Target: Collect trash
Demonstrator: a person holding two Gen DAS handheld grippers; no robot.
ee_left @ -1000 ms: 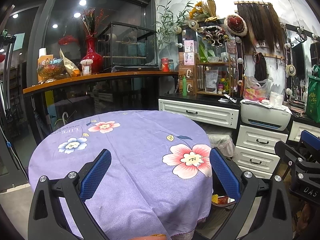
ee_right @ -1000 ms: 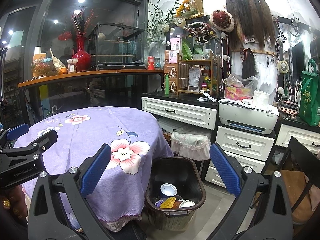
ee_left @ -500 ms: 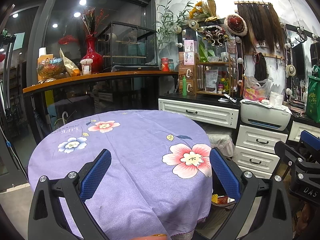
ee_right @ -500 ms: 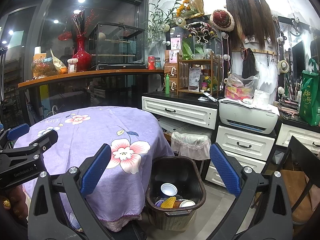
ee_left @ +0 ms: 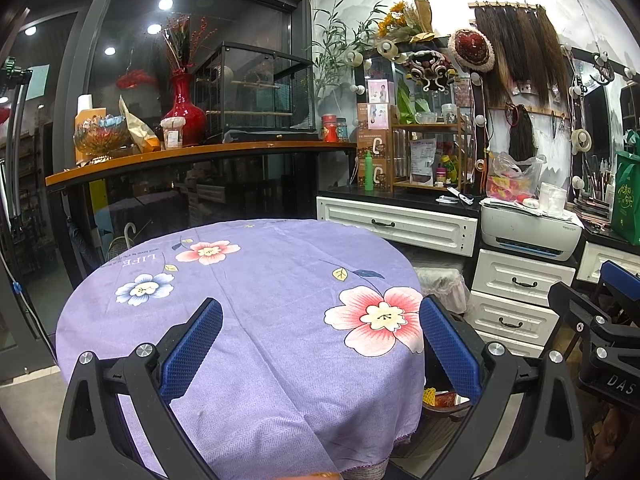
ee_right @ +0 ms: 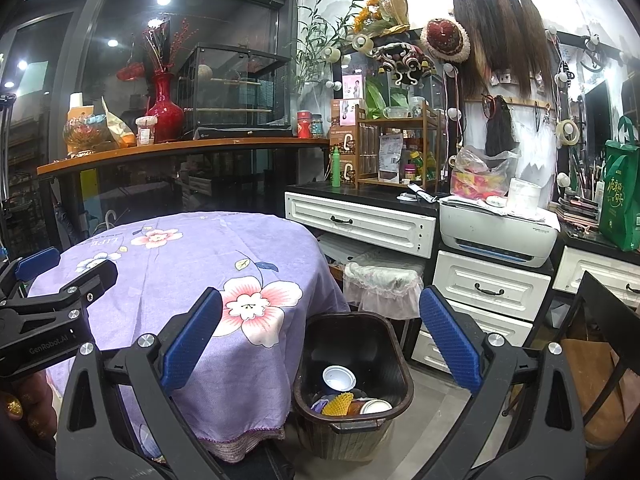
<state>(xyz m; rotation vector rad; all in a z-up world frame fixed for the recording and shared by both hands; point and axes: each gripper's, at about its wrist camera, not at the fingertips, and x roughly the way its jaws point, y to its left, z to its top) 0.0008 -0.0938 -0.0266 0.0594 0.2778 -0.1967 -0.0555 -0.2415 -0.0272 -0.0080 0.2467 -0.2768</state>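
Trash sits in the dark bin on the floor, just beside the round table's right edge.

You hold the right gripper above the bin with its blue pads spread wide and nothing between them; a white lid, a yellow mesh piece and a can lie in the bin's bottom; your left gripper hovers over the purple floral tablecloth, its fingers equally wide apart and gripping nothing; from the left wrist view only a corner of the bin shows past the cloth's hem; behind the bin stand a lace-covered stool and white drawers with a printer on top.
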